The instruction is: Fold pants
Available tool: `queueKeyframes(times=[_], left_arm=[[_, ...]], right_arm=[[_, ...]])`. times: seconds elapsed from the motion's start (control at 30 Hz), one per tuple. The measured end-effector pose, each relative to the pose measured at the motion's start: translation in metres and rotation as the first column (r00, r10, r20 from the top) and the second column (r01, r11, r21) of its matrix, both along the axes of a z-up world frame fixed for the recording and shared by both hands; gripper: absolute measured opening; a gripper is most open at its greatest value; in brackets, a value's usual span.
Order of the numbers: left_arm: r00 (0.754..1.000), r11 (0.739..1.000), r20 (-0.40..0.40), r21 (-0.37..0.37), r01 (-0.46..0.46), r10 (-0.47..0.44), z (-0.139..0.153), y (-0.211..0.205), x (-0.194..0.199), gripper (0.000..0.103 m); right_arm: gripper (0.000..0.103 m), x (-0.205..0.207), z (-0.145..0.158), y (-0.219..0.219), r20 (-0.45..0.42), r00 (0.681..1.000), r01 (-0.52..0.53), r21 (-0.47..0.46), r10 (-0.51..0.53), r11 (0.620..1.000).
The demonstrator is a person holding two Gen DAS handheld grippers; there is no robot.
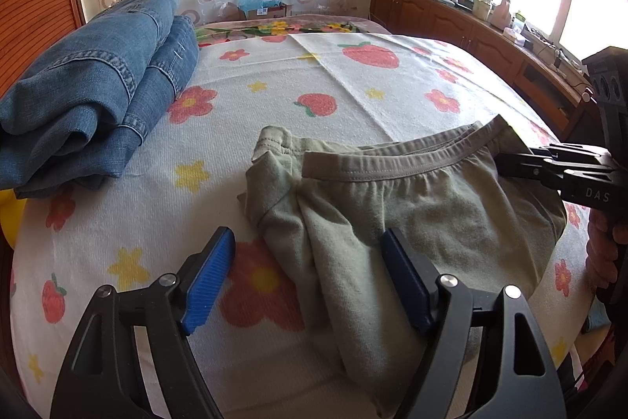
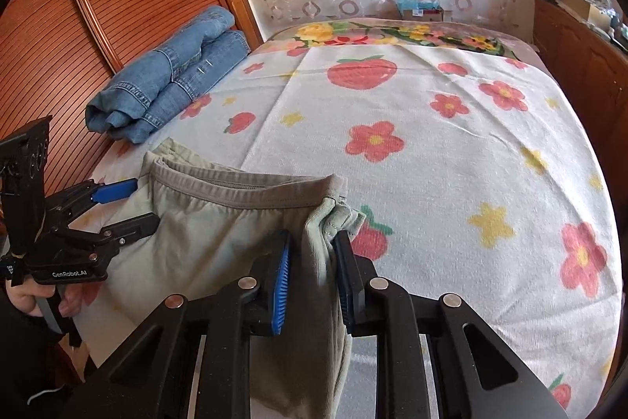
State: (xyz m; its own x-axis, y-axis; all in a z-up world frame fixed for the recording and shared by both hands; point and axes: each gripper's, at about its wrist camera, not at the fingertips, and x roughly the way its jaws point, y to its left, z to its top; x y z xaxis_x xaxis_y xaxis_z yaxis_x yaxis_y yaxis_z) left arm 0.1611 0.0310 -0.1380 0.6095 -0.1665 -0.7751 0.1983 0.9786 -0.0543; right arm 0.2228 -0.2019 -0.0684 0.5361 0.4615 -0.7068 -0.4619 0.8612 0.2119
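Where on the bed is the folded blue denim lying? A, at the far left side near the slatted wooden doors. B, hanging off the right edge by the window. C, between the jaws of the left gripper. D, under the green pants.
A: the folded denim lies at the bed's far left beside the slatted wooden doors, apart from the green pants.

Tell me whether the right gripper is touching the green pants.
Touching. The right wrist view shows the right gripper closed on a bunched fold of the green pants.

Black left gripper (image 1: pixel 308 273) with ribbed blue pads, silver pivot screws (white "GenRobot.AI" lettering), matching right gripper (image 2: pixel 312 271)
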Motion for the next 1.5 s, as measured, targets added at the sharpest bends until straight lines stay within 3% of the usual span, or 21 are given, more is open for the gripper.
queueKeyframes(times=[0.2, 0.4, 0.8, 1.03, 1.5], left_arm=[[1.000, 0.998, -0.017, -0.058, -0.008, 0.007, 0.005, 0.006, 0.003, 0.077], [0.999, 0.987, -0.038, -0.157, -0.027, 0.022, 0.012, 0.018, 0.016, 0.057], [0.998, 0.995, -0.053, -0.093, -0.039, 0.034, 0.004, 0.012, 0.032, 0.052], [0.999, 0.992, -0.039, -0.123, 0.001, -0.006, 0.006, 0.009, 0.030, 0.020], [0.995, 0.992, 0.095, -0.120, 0.048, -0.036, 0.048, -0.006, 0.002, 0.013]], right_arm=[[0.021, -0.001, -0.001, 0.000, 0.003, 1.000, 0.004, 0.001, -0.004, 1.000], [0.021, -0.005, -0.002, 0.002, 0.025, 1.000, 0.002, -0.018, -0.001, 1.000], [0.021, -0.003, -0.003, -0.001, 0.016, 1.000, 0.003, 0.004, -0.003, 1.000], [0.021, -0.003, -0.003, 0.000, 0.015, 1.000, 0.004, 0.008, -0.004, 1.000], [0.021, -0.001, -0.005, -0.002, 0.004, 1.000, 0.007, 0.031, -0.008, 0.999]])
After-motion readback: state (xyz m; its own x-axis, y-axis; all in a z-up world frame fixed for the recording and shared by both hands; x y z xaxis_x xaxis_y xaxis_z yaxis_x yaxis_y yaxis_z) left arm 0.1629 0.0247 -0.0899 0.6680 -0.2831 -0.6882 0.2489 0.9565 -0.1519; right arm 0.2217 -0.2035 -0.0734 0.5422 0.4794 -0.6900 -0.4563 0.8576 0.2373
